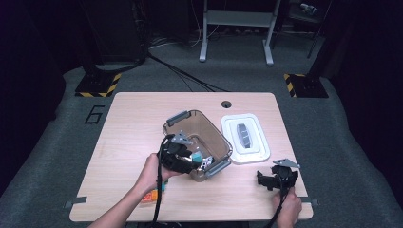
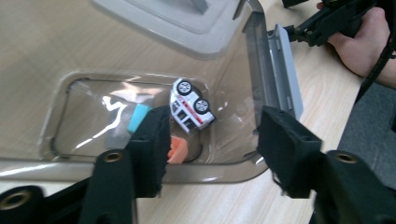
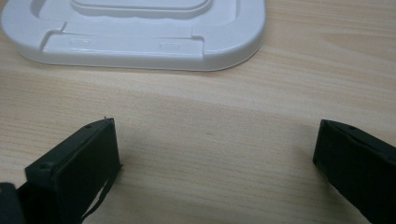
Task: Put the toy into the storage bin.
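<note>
Now the toy car [image 2: 191, 105] lies on its side on the floor of the clear box [image 1: 216, 142], at the desk [image 1: 133, 118] centre. It looks light, hard and smooth; take it across its flanks. The left tool [image 2: 210, 149] hovers half-open and empty at six o'clock of the car; the right tool [image 3: 217, 163] rests wide, empty.

White lid [image 1: 245, 138] lies flat on wooden bench [image 1: 133, 123], right of centre; orange item [image 1: 150, 196] at near-left edge; grey carpet [image 1: 57, 142] around w/ "6" marking [image 1: 95, 114]
</note>
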Available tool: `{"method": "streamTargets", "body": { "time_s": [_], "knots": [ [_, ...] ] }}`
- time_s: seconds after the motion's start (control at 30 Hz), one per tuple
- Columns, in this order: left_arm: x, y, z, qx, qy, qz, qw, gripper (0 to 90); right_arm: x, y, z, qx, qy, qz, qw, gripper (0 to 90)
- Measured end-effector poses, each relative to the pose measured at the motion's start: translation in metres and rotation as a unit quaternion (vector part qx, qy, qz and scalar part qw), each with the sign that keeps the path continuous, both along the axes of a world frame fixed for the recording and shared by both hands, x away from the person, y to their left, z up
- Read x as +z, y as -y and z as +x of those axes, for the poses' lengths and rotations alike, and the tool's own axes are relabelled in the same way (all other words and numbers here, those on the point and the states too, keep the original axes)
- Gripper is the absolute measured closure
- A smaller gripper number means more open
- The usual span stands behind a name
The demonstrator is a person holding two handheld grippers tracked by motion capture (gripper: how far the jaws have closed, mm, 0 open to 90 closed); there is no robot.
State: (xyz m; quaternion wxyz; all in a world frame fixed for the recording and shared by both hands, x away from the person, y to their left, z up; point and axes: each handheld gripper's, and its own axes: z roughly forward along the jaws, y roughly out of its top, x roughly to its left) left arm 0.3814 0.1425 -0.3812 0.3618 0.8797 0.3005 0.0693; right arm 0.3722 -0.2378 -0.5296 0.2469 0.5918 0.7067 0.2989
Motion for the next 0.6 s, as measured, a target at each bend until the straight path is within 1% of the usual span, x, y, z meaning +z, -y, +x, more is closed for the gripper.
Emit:
{"method": "streamTargets", "body": {
  "time_s": [0.07, 0.13, 0.17, 0.2, 0.27, 0.33, 0.43, 0.47, 0.53, 0.6],
  "knots": [
    [0.002, -0.007, -0.002, 0.005, 0.011, 0.001, 0.9999, 37.8, 0.0, 0.0, 0.0, 0.0, 0.0, 0.0, 1.0, 0.0],
    [0.003, -0.016, -0.005, 0.014, 0.023, 0.012, 0.9996, 32.9, 0.0, 0.0, 0.0, 0.0, 0.0, 0.0, 1.0, 0.0],
    [0.003, -0.02, -0.007, 0.019, 0.028, 0.015, 0.9993, 29.5, 0.0, 0.0, 0.0, 0.0, 0.0, 0.0, 1.0, 0.0],
    [0.003, -0.024, -0.007, 0.02, 0.031, 0.014, 0.9992, 26.9, 0.0, 0.0, 0.0, 0.0, 0.0, 0.0, 1.0, 0.0],
    [0.003, -0.034, -0.01, 0.031, 0.036, 0.016, 0.9988, 23.1, 0.0, 0.0, 0.0, 0.0, 0.0, 0.0, 1.0, 0.0],
    [0.001, -0.046, -0.014, 0.044, 0.042, 0.012, 0.9981, 19.4, 0.0, 0.0, 0.0, 0.0, 0.0, 0.0, 1.0, 0.0],
    [-0.002, -0.06, -0.018, 0.06, 0.049, 0.015, 0.9969, 15.9, 0.0, 0.0, 0.0, 0.0, 0.0, 0.0, 1.0, 0.0],
    [-0.006, -0.068, -0.02, 0.068, 0.053, 0.016, 0.9961, 15.1, 0.0, 0.0, 0.0, 0.0, 0.0, 0.0, 1.0, 0.0],
    [-0.01, -0.076, -0.02, 0.075, 0.055, 0.027, 0.9953, 11.0, 0.0, 0.0, 0.0, 0.0, 0.0, 0.0, 1.0, 0.0],
    [-0.016, -0.084, -0.02, 0.084, 0.054, 0.033, 0.9944, 8.2, 0.0, 0.0, 0.0, 0.0, 0.0, 0.0, 1.0, 0.0]
  ]
}}
